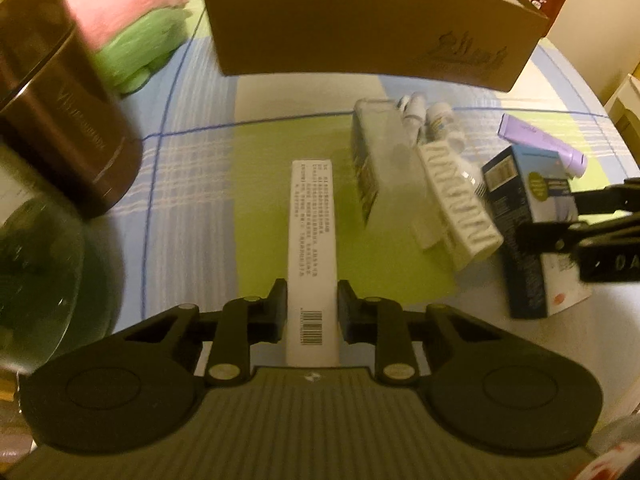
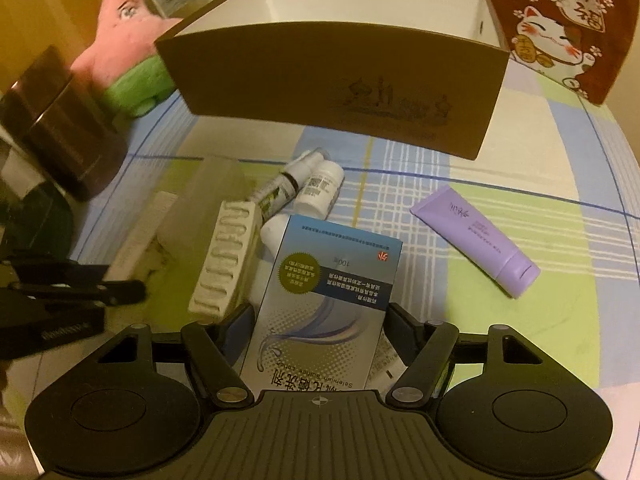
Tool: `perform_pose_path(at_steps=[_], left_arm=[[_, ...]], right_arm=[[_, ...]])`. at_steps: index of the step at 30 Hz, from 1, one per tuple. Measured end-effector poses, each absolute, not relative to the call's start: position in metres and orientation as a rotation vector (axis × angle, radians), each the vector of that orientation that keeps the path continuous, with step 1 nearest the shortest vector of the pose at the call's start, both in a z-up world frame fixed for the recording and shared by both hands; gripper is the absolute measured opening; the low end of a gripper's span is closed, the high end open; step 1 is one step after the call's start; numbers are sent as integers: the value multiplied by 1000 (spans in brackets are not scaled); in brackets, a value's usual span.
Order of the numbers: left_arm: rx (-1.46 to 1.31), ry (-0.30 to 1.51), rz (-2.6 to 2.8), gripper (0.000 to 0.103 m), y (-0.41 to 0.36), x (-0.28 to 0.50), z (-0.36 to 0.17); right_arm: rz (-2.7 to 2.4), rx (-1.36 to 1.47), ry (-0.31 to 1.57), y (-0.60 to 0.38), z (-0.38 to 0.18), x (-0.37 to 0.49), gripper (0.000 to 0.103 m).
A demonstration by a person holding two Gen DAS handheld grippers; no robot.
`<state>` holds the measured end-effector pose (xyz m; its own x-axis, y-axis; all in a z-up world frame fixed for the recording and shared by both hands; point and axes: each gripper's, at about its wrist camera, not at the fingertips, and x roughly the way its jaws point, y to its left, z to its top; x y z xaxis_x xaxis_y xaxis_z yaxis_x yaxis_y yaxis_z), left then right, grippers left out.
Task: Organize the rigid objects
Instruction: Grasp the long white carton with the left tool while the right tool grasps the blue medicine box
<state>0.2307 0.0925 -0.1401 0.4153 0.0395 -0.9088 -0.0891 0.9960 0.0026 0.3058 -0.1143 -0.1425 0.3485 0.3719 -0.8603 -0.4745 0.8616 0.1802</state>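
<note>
Plaid cloth (image 1: 192,184), slim white carton (image 1: 313,240), glossy blue carton (image 2: 332,300)

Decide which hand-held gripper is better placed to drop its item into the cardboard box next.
Probably left. The left hand-held gripper holds the slim white box aimed at the cardboard box across bare cloth; the right hand-held gripper grips the blue box behind clutter.
</note>
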Motion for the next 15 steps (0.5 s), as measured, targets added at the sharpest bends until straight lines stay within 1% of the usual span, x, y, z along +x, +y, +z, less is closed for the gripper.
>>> perform_pose_path(at_steps=[4,5,6,8,15], left_arm=[[-67,1156,71,24,97,227,-139],[-73,1154,69,26,98,229,-139],[-78,1154,69,31,98,231,-139],[-93,1154,80,35,98,237,-140],[-60,1146,81,34,96,255,-144]], right_arm=[[557,-92,1101,-119,-143,306,71],[556,-87,1104,-119,-144,307,71],[553,-80,1107,-119,-144,308,71],[540,-64,1115,-119,-144,310,71],[505,-11,1139,-118,-147,317,71]])
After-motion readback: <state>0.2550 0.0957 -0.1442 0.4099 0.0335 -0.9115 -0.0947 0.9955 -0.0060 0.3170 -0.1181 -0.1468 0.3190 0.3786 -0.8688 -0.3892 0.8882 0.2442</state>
